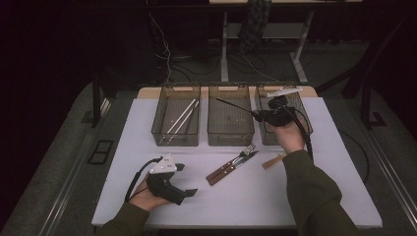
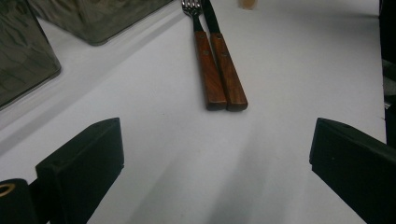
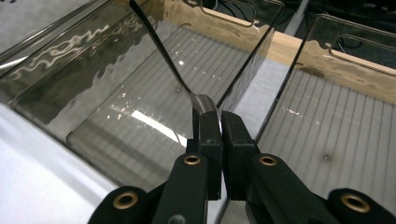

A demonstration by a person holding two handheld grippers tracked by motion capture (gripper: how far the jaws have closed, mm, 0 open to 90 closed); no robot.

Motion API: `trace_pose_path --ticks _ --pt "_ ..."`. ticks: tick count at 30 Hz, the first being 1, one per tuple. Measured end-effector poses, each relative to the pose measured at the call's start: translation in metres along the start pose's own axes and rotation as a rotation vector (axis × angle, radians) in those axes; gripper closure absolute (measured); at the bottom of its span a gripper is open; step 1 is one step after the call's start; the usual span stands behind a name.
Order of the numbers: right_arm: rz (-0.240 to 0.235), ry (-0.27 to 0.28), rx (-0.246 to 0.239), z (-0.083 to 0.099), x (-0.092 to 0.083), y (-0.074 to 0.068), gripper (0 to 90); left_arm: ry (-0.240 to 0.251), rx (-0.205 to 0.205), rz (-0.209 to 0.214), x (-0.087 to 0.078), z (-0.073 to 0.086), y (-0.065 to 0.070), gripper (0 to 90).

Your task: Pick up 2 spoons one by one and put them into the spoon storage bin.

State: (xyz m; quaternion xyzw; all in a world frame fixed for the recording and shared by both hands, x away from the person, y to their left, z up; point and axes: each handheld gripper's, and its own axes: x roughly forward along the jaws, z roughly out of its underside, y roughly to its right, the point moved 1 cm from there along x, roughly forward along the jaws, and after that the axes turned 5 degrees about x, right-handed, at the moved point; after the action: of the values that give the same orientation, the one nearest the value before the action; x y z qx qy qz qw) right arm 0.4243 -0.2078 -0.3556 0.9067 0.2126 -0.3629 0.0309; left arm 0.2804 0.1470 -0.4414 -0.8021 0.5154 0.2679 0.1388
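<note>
R gripper (image 3: pixel 215 122) clamped on spoon (image 3: pixel 161 51) over middle bin (image 1: pixel 231 133); L gripper (image 2: pixel 215 154) wide, empty.

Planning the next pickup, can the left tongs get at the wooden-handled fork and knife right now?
Probably yes: the left tongs stand open, and bare table lies between them and the fork and knife.

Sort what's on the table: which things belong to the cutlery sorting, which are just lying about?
In the job: spoon held by the right gripper, middle bin, fork, knife.
Lying about: wooden piece, floor cables, left gripper idle.
</note>
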Motion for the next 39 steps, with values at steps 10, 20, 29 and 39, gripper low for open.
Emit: trace_pose_path --ticks 10,20,29,39 --pt "0.047 -0.035 -0.011 -0.015 0.022 -0.016 87.2 0.001 0.002 0.006 0.0 0.0 0.001 1.6" --pt "0.084 -0.067 -0.022 -0.015 0.035 -0.024 86.3 -0.002 0.006 0.01 0.0 0.0 0.001 1.6" --pt "0.008 -0.039 -0.02 -0.016 0.033 -0.025 66.5 -0.001 0.004 0.012 0.0 0.0 0.001 1.7" --pt "-0.135 -0.005 -0.008 -0.002 0.011 -0.015 56.7 -0.005 0.004 0.011 0.001 0.0 0.001 1.7"
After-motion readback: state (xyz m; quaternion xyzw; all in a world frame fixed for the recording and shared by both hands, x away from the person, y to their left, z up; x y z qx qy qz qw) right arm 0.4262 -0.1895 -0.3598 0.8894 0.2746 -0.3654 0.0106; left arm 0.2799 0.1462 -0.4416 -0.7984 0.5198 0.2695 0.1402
